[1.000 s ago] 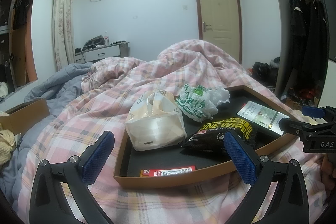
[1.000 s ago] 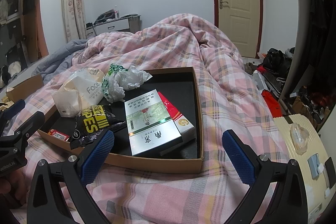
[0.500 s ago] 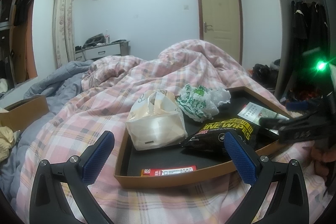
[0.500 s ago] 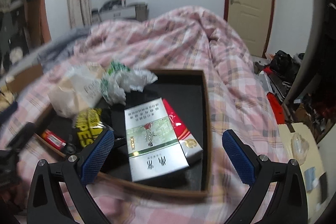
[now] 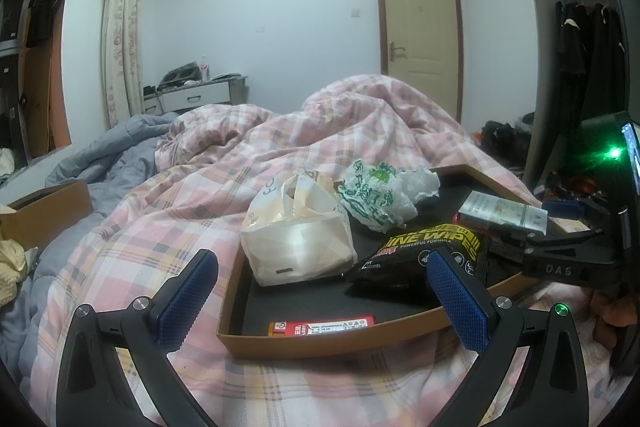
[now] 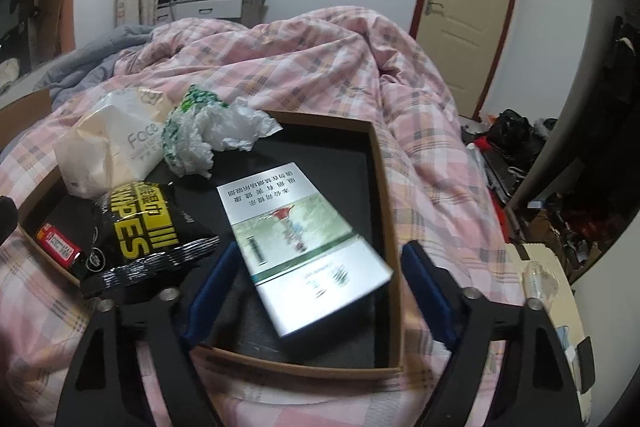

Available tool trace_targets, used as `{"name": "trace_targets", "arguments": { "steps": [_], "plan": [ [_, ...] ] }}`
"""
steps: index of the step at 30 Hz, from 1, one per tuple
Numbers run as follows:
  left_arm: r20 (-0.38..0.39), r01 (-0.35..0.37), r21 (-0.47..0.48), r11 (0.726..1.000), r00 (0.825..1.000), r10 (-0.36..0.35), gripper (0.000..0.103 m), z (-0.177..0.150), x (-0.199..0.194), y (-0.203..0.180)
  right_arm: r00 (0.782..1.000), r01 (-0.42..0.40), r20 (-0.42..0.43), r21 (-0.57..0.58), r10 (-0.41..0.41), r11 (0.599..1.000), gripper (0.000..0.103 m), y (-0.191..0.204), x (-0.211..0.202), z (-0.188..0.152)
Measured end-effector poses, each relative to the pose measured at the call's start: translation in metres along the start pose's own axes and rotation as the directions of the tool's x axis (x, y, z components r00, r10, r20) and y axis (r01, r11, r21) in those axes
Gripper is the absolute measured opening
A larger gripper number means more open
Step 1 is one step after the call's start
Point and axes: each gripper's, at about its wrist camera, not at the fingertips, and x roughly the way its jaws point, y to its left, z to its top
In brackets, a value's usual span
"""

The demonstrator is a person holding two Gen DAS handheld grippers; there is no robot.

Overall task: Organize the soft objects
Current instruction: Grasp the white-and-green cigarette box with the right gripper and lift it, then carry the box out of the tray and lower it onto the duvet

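Observation:
A brown tray point(image 5: 320, 341) point(image 6: 384, 187) with a black floor lies on the pink plaid duvet. It holds a cream tissue pack point(image 5: 298, 239) point(image 6: 108, 151), a crumpled green-and-white plastic bag point(image 5: 380, 193) point(image 6: 208, 135), a black and yellow wipes pack point(image 5: 424, 251) point(image 6: 140, 231), a silver-green carton point(image 5: 502, 213) point(image 6: 300, 247) and a small red box point(image 5: 322, 327) point(image 6: 56, 245). My left gripper point(image 5: 320, 291) is open before the tray's near edge. My right gripper point(image 6: 316, 291) is open, its jaws either side of the carton's near end; it also shows in the left wrist view point(image 5: 576, 247).
A grey blanket point(image 5: 100, 167) lies at the left of the bed. A cardboard box point(image 5: 44, 203) sits at the far left. A cream box point(image 6: 552, 307) stands right of the bed. Dark clutter point(image 6: 520, 131) covers the floor near the door point(image 5: 420, 39).
My right gripper has moved forward and down over the tray, and its jaws now straddle the carton. My left gripper has barely moved.

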Motion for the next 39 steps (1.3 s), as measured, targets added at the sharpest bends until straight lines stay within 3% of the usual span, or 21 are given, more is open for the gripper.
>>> {"name": "trace_targets", "arguments": {
  "steps": [7,12,17,23,31,39],
  "plan": [
    [0.0,0.0,-0.001,1.0,1.0,0.0,0.103,0.0,0.0,0.001,0.998,-0.045,0.054,0.058,0.042,0.997,0.062,-0.011,-0.007,-0.002],
    [-0.001,0.001,-0.002,1.0,1.0,-0.001,0.103,0.0,0.0,0.001,0.99,-0.062,0.134,0.062,0.053,0.996,0.061,-0.011,-0.02,-0.004],
    [-0.001,0.001,-0.002,1.0,1.0,-0.001,0.103,0.001,0.0,0.002,0.983,-0.104,0.159,0.069,0.092,0.992,0.061,-0.013,-0.021,-0.003],
    [-0.003,0.002,-0.004,1.0,1.0,-0.002,0.103,0.001,0.0,0.002,0.959,-0.201,0.215,0.044,0.187,0.979,0.06,-0.014,-0.039,-0.008],
    [-0.004,0.002,-0.007,1.0,1.0,-0.002,0.103,0.0,-0.001,0.002,0.936,-0.321,0.116,-0.099,0.331,0.942,0.056,0.007,-0.064,-0.027],
    [-0.006,0.002,-0.007,1.0,1.0,-0.002,0.103,0.0,-0.002,0.0,0.943,-0.331,-0.003,-0.077,0.332,0.941,0.056,0.004,-0.054,-0.041]
  ]
}}
